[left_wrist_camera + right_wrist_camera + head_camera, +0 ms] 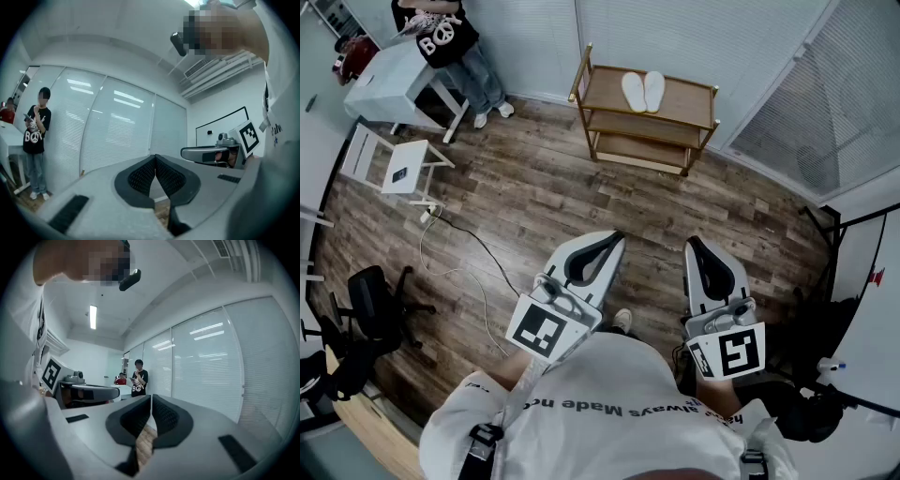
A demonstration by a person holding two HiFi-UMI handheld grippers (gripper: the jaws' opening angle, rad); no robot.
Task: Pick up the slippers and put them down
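Left gripper (615, 236) and right gripper (692, 244), held level at waist height, both have jaws pressed together on nothing, apparently idle because nothing is within reach. The white slippers (643, 91) lie side by side on the top shelf of a wooden rack (689, 101) against the blinds (694, 28), well apart across the wood floor (534, 197), so the pick-up looks not yet begun.
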